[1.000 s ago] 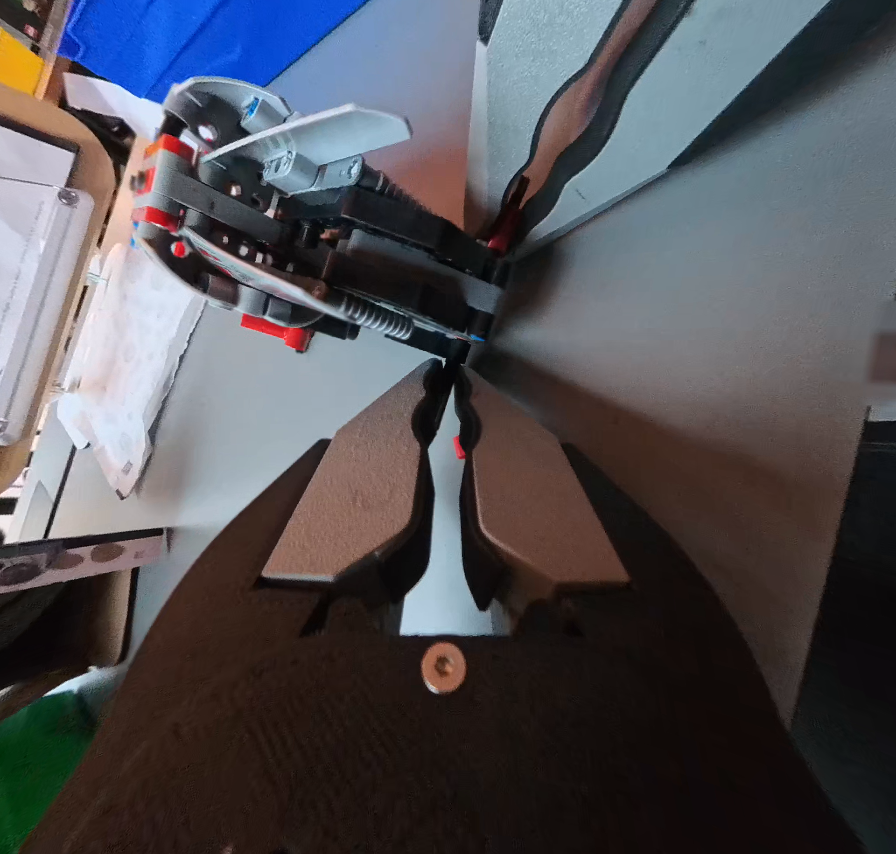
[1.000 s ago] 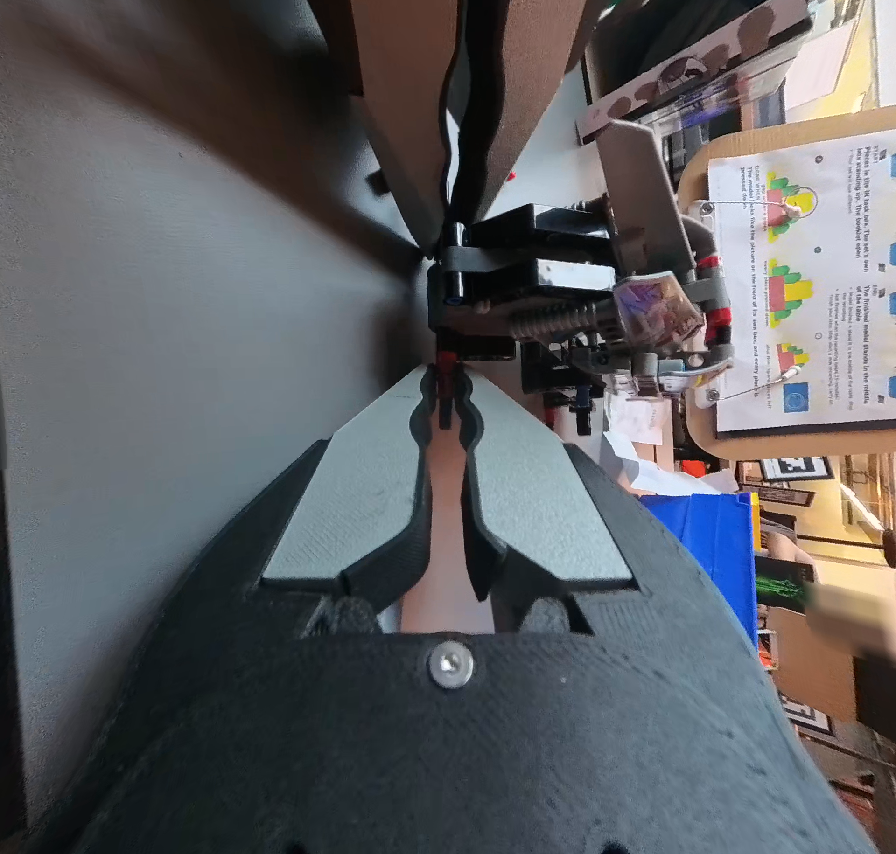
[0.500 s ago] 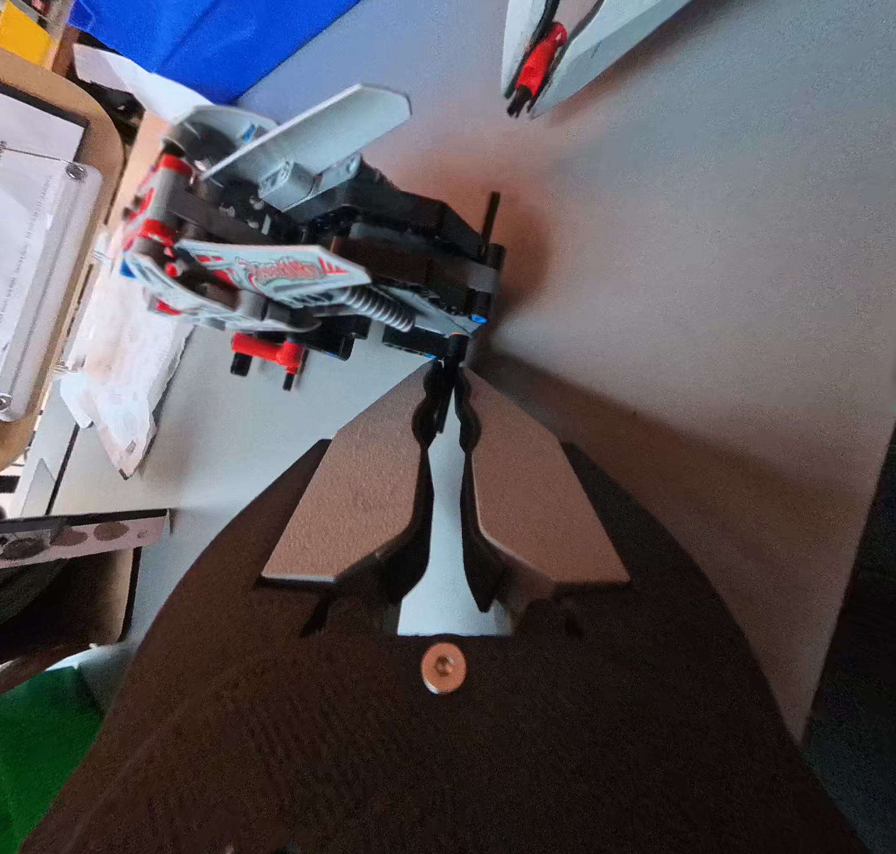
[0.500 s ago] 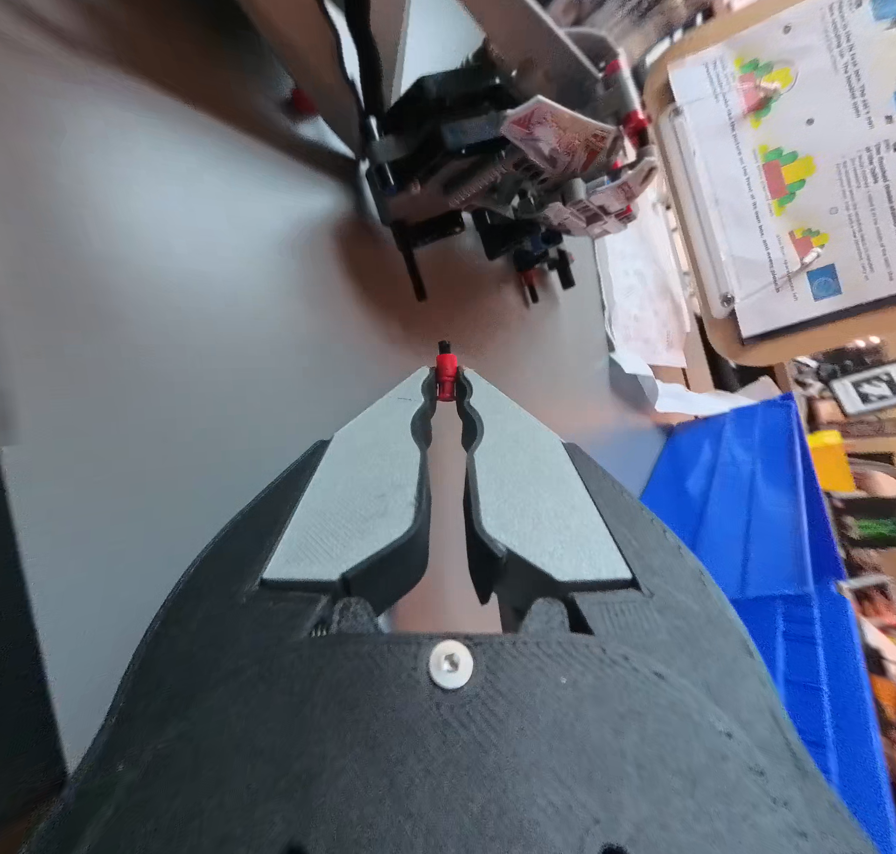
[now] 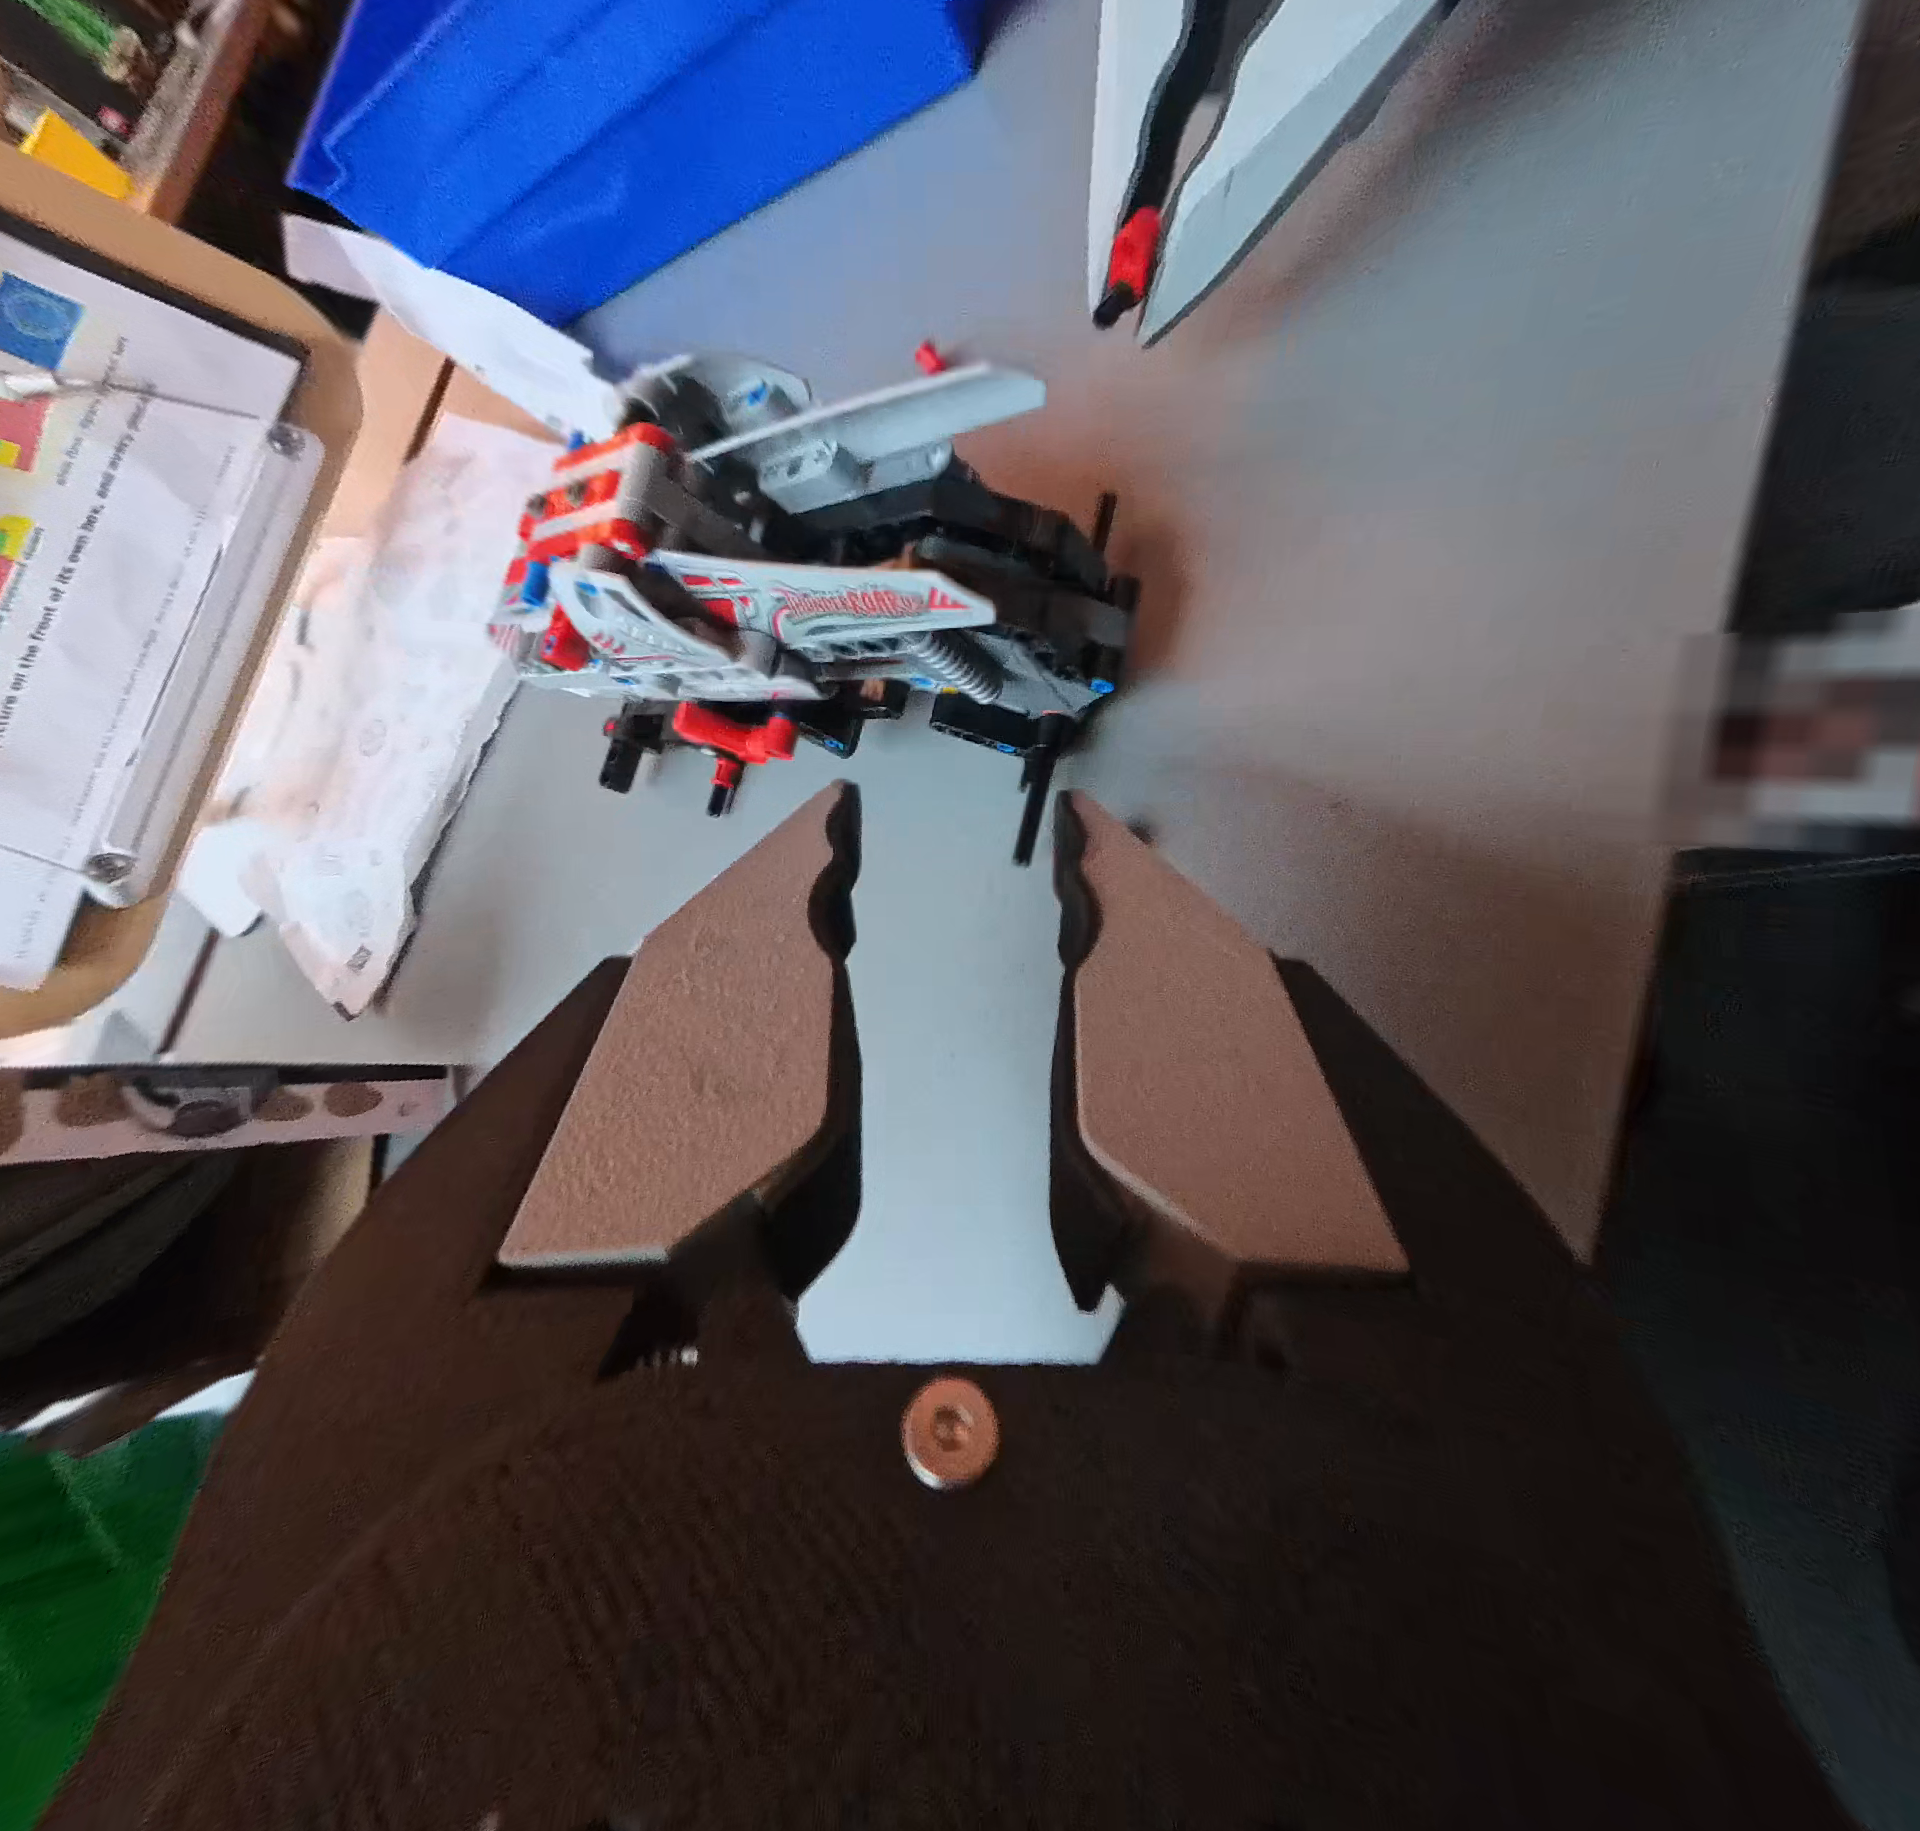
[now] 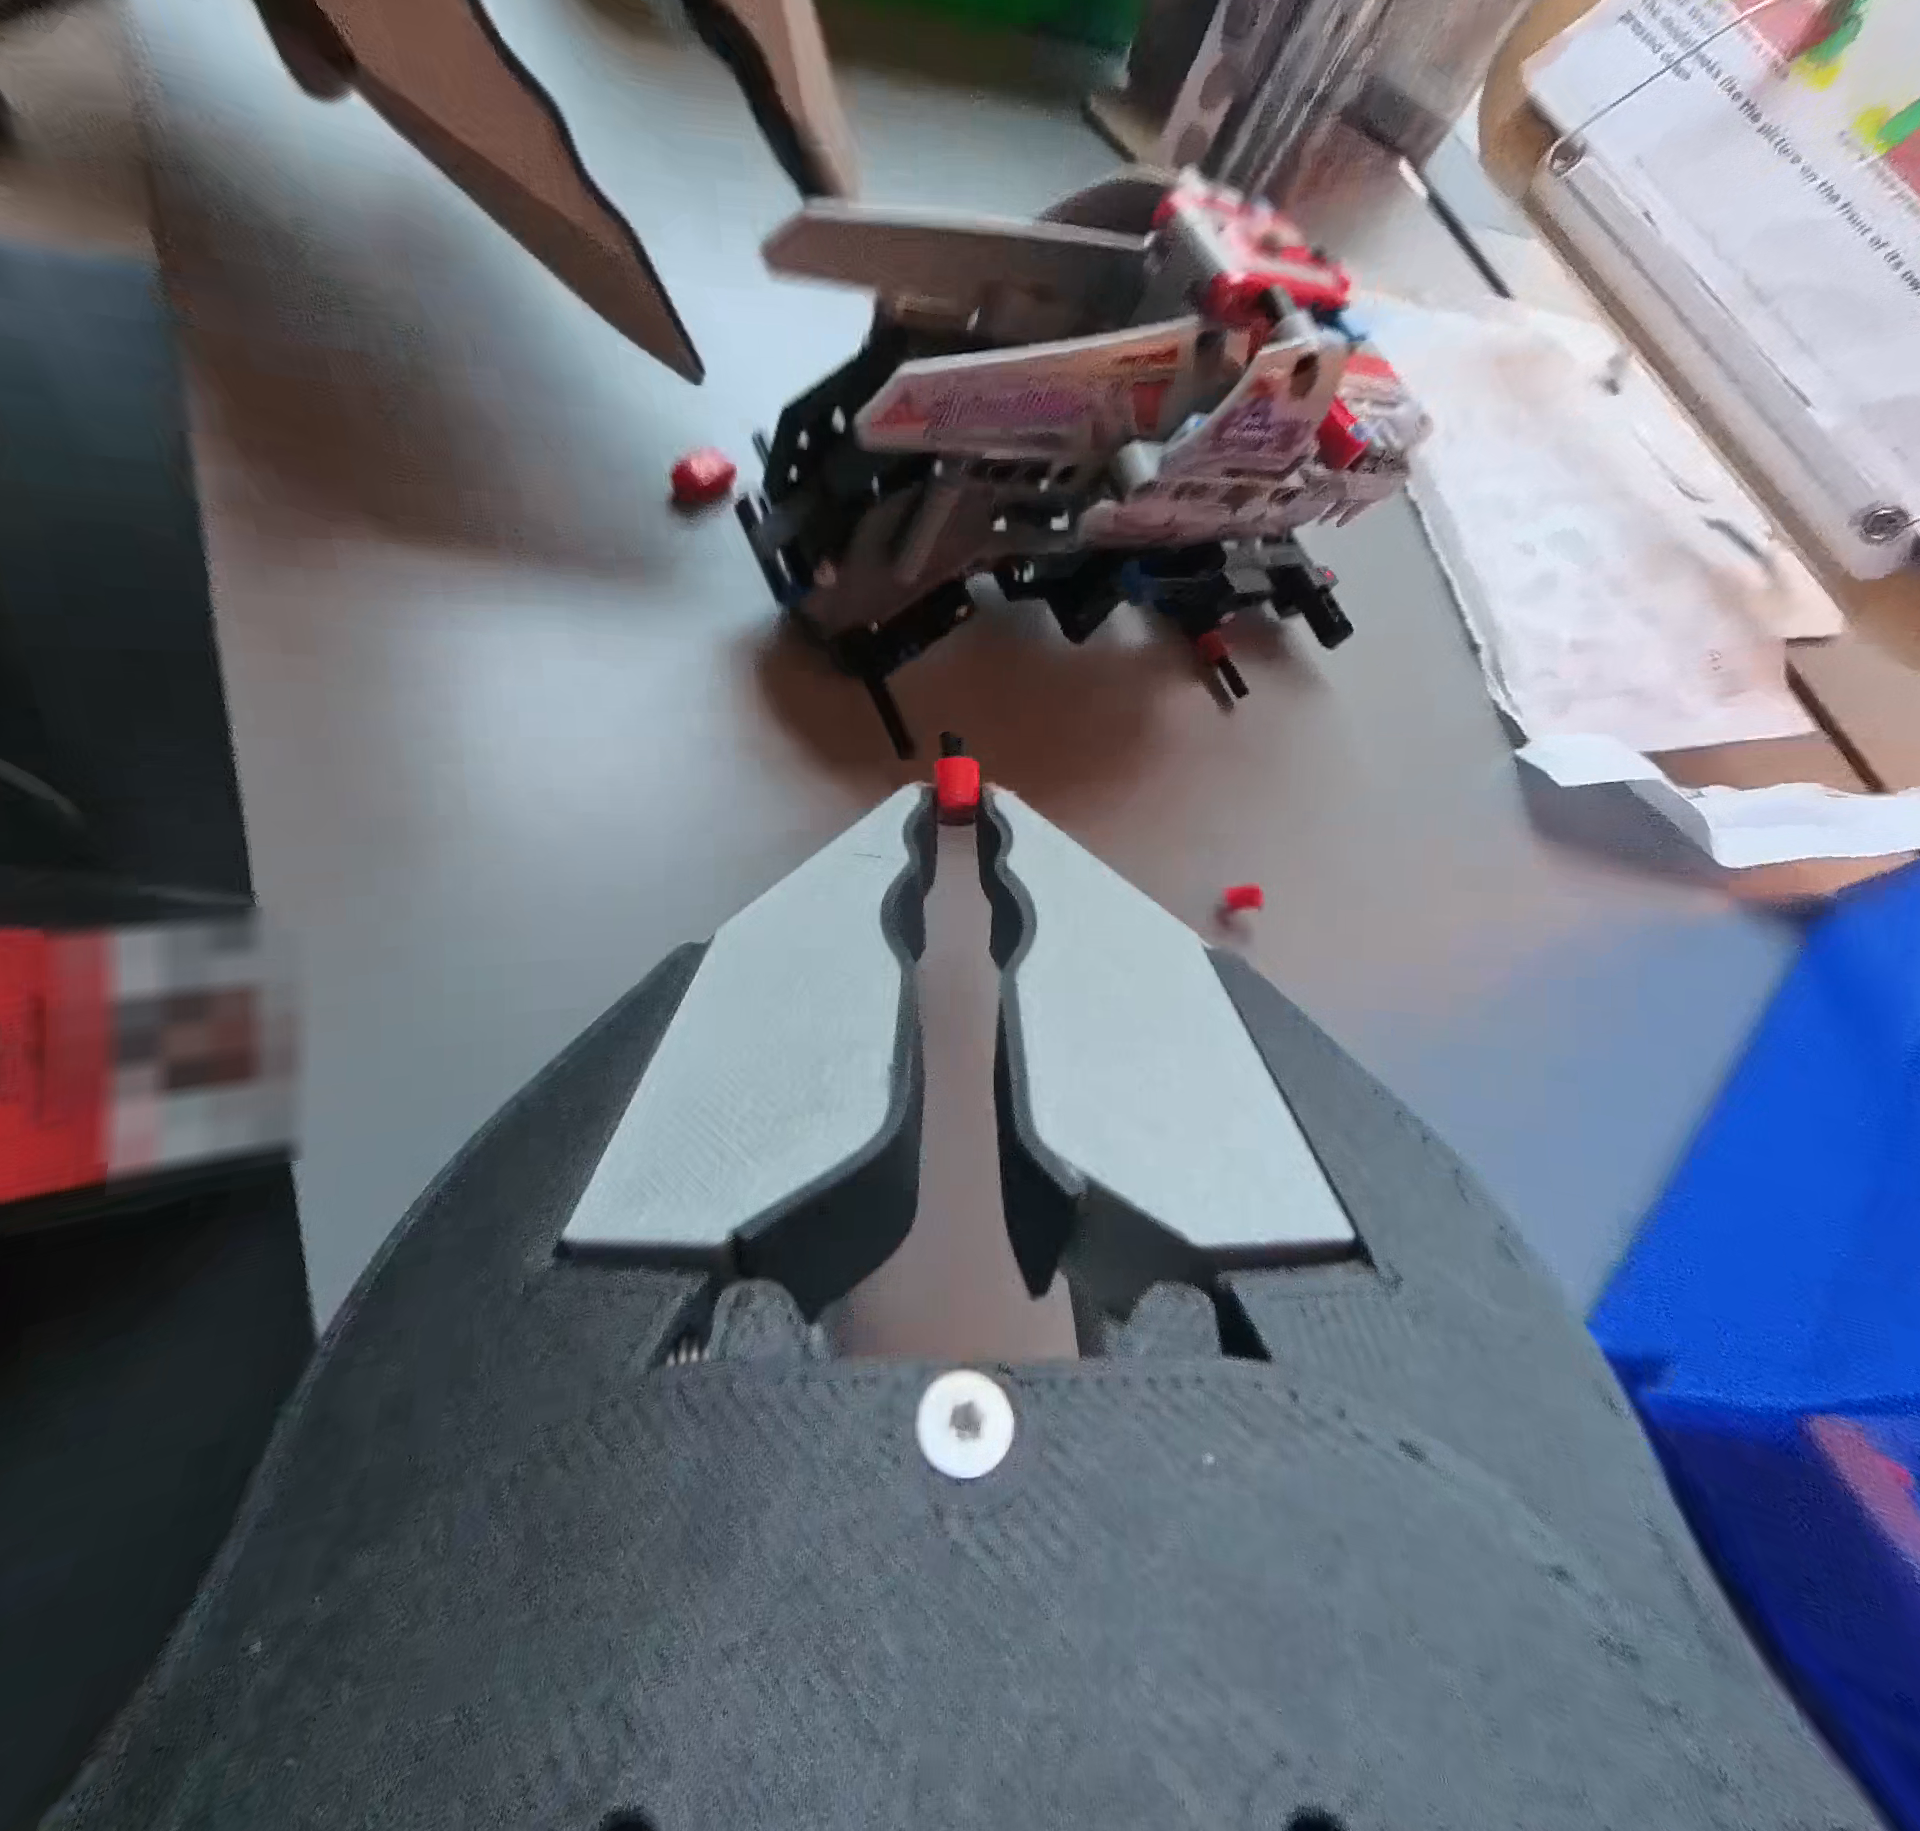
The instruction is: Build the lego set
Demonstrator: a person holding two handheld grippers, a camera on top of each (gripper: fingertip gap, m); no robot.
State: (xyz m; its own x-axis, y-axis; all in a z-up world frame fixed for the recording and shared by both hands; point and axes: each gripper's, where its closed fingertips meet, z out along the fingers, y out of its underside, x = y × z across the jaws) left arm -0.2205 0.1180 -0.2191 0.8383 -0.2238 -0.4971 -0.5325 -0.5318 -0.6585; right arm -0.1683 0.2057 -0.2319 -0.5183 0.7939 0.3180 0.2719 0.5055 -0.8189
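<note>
The Lego model (image 5: pixel 810 597), a grey, black and red vehicle body with printed panels, rests on the grey table (image 5: pixel 1351 534). A black axle (image 5: pixel 1039 794) sticks out of its near end. My left gripper (image 5: pixel 961 815) is open and empty, just short of that axle. My right gripper (image 6: pixel 954 794) is shut on a small red piece with a black pin (image 6: pixel 954 779), a short way from the model (image 6: pixel 1091 451). It also shows in the left wrist view (image 5: pixel 1127 295), off to the upper right. The left gripper's brown fingers (image 6: pixel 520 150) show beyond the model.
A blue bin (image 5: pixel 644 98) stands behind the model. An instruction sheet on a board (image 5: pixel 104 586) and a crumpled white bag (image 5: pixel 364 701) lie to its side. Loose red pieces (image 6: pixel 702 477) (image 6: pixel 1240 898) lie on the table near the model. My hands' fingertips stand some 11 cm from each other.
My left gripper has let go of the model's black axle, opened and backed off. My right gripper has drawn back from the model with the red piece. The model now lies on the table.
</note>
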